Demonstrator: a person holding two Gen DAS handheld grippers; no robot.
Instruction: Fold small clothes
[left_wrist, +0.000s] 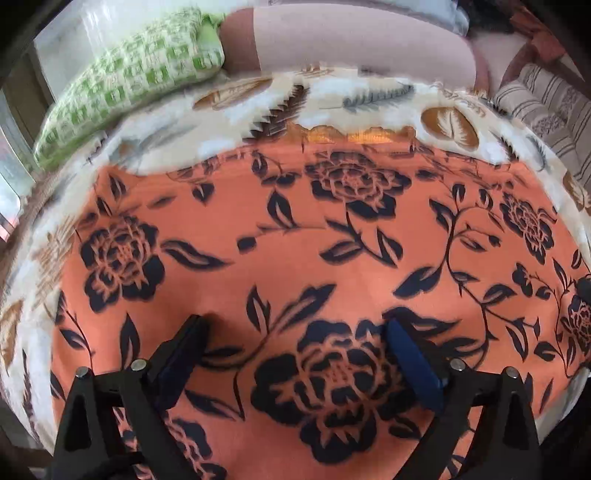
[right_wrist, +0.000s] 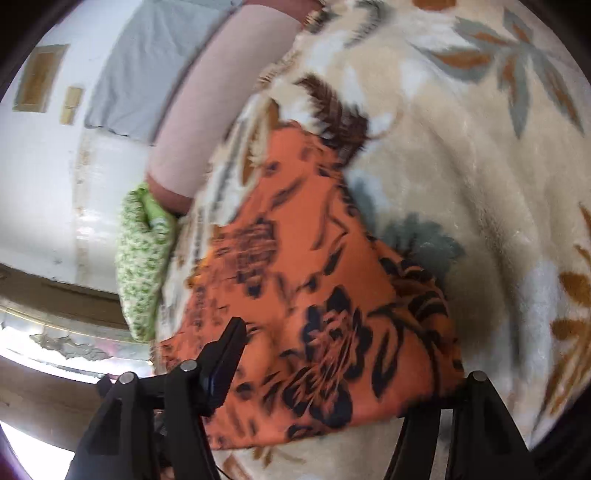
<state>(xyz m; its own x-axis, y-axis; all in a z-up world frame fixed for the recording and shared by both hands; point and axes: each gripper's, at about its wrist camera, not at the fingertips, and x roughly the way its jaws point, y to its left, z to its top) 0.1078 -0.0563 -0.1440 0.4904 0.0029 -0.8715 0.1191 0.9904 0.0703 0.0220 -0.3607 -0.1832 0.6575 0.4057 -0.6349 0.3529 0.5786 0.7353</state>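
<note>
Cloth is the landmark here: an orange garment (left_wrist: 295, 240) printed with dark flowers lies spread on a plush leaf-patterned blanket (left_wrist: 369, 96) covering the bed, and everything else is best placed from it. Beyond its far edge sits a green-and-white checked pillow (left_wrist: 136, 77) and a pale pink bolster (left_wrist: 351, 40), both off the garment, so the working area stays free for folding. The left tool (left_wrist: 295, 332) hangs just above the near part of the garment, its two fingers spread wide over a large printed flower and gripping nothing; that stance looks like a readiness to smooth or to pick a fresh edge rather than a hold. From the right wrist view the garment (right_wrist: 314, 295) appears partly doubled, its near corner rising toward the camera as though lifted off the blanket (right_wrist: 461, 166). The right tool (right_wrist: 343, 369) is close to that corner: its left finger (right_wrist: 225, 354) shows beside the fabric, but the other finger is hidden behind the cloth, so I cannot tell whether it is clamped on the edge or merely set around it. If it does hold the corner, that would explain the raised, draped fold. The picture is blurred, so finer contact cannot be judged.
</note>
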